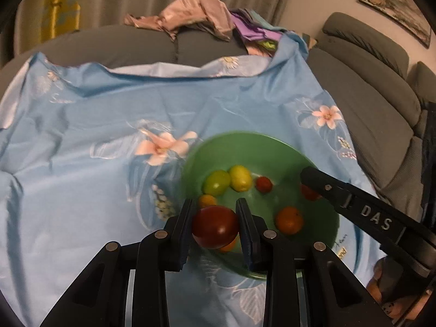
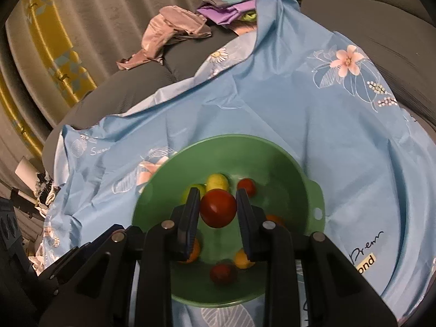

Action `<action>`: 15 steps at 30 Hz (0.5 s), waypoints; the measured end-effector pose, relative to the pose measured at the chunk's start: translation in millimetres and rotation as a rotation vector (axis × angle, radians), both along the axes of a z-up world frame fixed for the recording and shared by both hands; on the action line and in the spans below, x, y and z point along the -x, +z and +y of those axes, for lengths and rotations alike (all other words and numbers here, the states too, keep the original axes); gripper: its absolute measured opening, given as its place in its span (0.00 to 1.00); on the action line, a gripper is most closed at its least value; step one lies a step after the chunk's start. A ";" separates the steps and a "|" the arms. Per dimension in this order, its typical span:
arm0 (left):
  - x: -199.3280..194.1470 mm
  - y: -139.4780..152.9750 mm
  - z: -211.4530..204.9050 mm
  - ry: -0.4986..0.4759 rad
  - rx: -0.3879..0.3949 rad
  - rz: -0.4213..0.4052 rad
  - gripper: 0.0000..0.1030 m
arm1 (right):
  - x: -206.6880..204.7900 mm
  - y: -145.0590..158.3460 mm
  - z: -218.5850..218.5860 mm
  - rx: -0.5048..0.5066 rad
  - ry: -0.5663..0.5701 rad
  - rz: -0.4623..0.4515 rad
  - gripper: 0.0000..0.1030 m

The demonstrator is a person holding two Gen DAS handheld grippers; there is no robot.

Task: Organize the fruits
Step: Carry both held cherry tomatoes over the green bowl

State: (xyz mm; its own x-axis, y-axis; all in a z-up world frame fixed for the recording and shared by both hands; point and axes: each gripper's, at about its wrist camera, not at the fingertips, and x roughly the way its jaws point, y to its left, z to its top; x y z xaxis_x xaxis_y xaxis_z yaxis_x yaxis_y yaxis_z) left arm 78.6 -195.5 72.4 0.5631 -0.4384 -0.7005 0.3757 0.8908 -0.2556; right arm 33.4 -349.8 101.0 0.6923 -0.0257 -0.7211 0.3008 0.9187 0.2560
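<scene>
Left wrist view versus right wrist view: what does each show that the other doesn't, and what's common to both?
Only the left wrist view shows the right gripper's arm reaching in over the bowl, a framed picture on the wall and the sofa. Only the right wrist view shows the bowl's handle tab with its hole. Both show a green bowl of small fruits on a blue floral cloth, with a red fruit between that gripper's fingers.
</scene>
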 end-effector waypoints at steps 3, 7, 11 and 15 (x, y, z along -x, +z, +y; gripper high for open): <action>-0.3 -3.8 -8.0 -0.017 -0.009 0.006 0.29 | -2.1 -5.2 -2.9 0.006 -0.011 0.024 0.28; -0.2 -10.6 -17.8 -0.044 -0.024 0.019 0.29 | -4.8 -11.0 -7.0 0.000 -0.016 0.045 0.28; -0.4 -14.7 -21.9 -0.059 -0.029 0.029 0.29 | -7.5 -16.7 -9.3 -0.001 -0.016 0.067 0.28; 0.1 -17.5 -25.5 -0.069 -0.035 0.036 0.29 | -9.2 -19.2 -9.5 0.001 -0.018 0.081 0.29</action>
